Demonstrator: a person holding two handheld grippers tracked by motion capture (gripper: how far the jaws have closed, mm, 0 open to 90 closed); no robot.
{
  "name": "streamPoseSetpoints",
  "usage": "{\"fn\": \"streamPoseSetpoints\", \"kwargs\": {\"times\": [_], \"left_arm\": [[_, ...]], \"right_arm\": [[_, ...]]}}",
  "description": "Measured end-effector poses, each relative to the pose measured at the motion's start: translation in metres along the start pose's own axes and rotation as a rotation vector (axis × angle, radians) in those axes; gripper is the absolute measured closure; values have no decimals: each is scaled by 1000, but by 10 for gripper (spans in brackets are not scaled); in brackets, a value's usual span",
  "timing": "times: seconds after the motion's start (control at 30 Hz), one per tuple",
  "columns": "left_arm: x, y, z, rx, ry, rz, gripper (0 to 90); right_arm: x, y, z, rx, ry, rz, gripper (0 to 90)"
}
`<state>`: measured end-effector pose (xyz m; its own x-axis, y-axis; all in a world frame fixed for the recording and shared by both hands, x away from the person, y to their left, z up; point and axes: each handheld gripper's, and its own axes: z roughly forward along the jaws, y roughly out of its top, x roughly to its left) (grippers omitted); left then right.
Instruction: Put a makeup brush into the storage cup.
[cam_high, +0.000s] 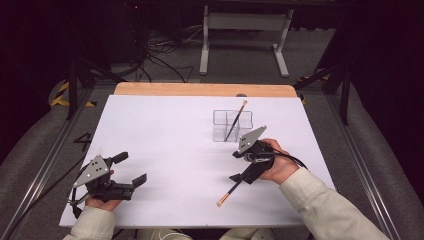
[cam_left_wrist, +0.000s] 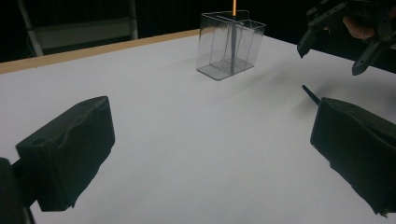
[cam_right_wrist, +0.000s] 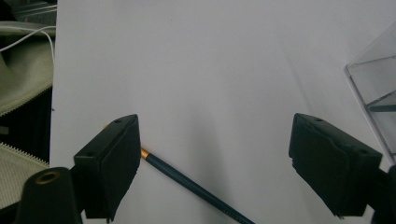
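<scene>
No writing reads anywhere. Lower right, the right claw (cam_high: 239, 176) gapes over a brush (cam_high: 229, 193); the left claw (cam_high: 131, 169) gapes lower left.

Two black jaws of the right gripper (cam_right_wrist: 215, 168) standing wide apart above the white table (cam_right_wrist: 210, 70), with a dark teal brush handle (cam_right_wrist: 196, 184) lying slantwise between them, its gold ferrule just beside the left jaw. Touching neither pad. A clear plastic container (cam_right_wrist: 373, 88) at the right edge, cream fabric (cam_right_wrist: 23, 65) at the left.
</scene>
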<state>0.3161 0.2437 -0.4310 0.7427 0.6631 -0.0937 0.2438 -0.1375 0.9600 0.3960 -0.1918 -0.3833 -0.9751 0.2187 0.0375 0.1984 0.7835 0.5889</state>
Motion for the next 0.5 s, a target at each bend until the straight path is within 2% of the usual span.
{"fn": "streamPoseSetpoints", "kwargs": {"times": [0.33, 0.5], "left_arm": [[0, 0, 1, 1, -1, -1, 5], [0, 0, 2, 2, -3, -1, 5]], "right_arm": [[1, -1, 10, 96, 15, -15, 178], [2, -1, 14, 122, 26, -23, 178]]}}
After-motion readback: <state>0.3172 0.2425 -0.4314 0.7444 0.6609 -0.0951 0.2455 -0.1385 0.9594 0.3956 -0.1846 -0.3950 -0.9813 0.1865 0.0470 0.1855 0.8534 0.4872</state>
